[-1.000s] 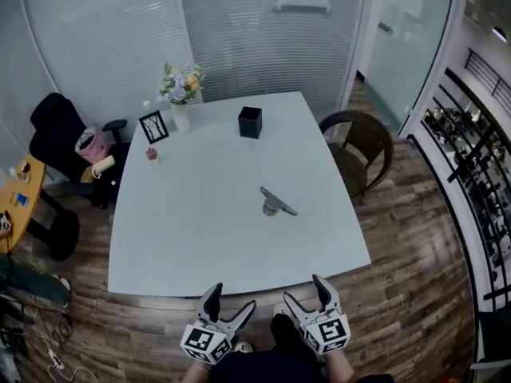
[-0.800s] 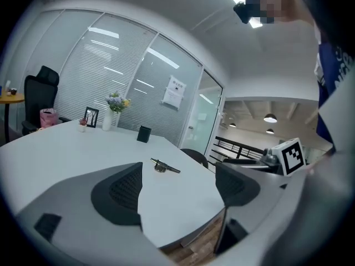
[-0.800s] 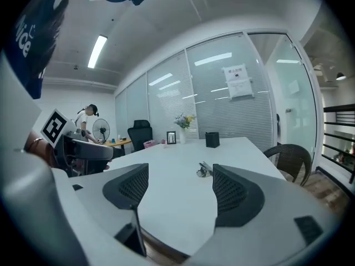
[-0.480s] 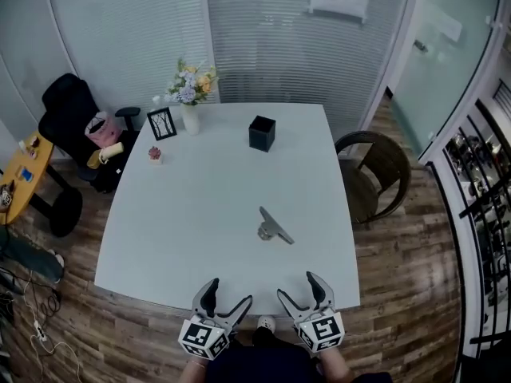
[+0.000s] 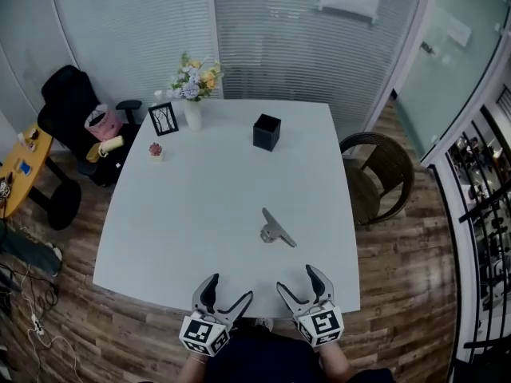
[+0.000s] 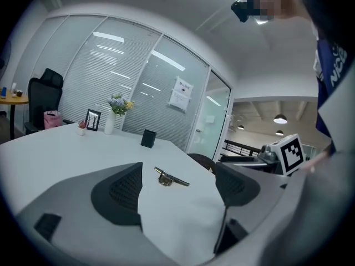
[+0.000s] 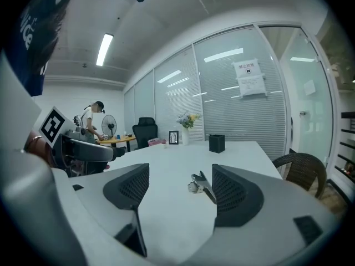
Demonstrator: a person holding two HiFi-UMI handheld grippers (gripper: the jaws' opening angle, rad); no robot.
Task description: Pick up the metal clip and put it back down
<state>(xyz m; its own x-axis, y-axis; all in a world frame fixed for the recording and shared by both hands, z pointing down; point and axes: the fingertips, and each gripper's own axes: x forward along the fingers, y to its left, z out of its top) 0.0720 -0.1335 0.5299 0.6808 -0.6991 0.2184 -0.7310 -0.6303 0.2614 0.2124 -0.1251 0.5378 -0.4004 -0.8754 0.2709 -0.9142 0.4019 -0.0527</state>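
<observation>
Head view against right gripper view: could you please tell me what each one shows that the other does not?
Only the head view shows the black railing and floor cables. Only the right gripper view shows a standing person, a fan and the ceiling light. Both show the metal clip lying on the white table, the black box and the flower vase.

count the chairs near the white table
2: a black padded office chair beside the white table's far left corner, and a brown wicker armchair at its right edge. More may sit outside the frame.
</observation>
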